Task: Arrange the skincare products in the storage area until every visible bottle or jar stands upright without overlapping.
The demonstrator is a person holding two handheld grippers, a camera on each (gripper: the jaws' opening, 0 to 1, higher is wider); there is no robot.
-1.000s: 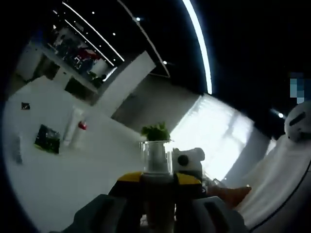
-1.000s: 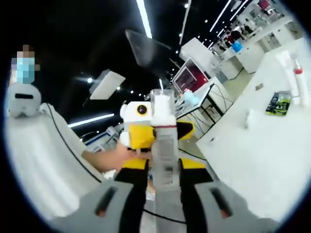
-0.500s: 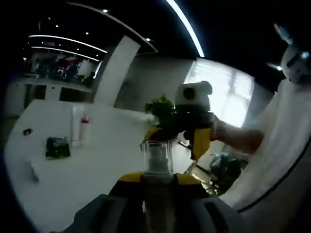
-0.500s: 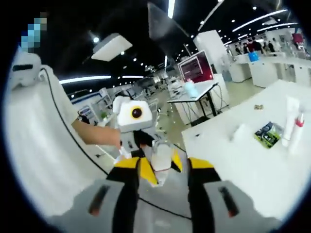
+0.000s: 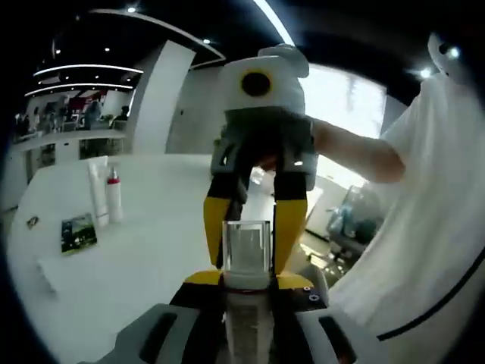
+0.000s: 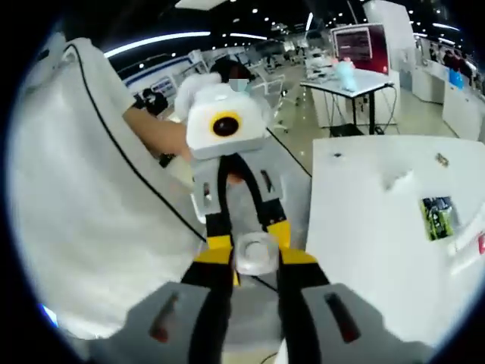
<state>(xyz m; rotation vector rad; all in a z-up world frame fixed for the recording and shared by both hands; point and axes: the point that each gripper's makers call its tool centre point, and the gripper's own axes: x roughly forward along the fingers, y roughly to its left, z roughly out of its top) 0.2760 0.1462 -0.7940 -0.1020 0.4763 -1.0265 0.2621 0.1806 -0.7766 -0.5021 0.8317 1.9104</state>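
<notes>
Fingers left: our left gripper (image 5: 244,284) is clamped on a clear-capped bottle (image 5: 245,250), held off the white counter (image 5: 144,250) in mid-air.
Fingers right: our right gripper (image 6: 254,262) straddles the same bottle (image 6: 254,254) from the far end; yellow fingers (image 5: 214,227) sit either side of the cap, but we can't tell if they're bearing on it yet.
Other stock: white tube (image 5: 98,189) and red-capped bottle (image 5: 114,196) stand upright near the counter's far edge, with a green packet (image 5: 78,231) lying flat just beside them.
Handover tip: we'd close right firmly before easing left, keep the bottle's axis steady, then carry it to bare counter well apart from the tube pair and set it base-down.
Change: a second ago the grippers were apart; now right has come in head-on around the cap, and both views have swung.
</notes>
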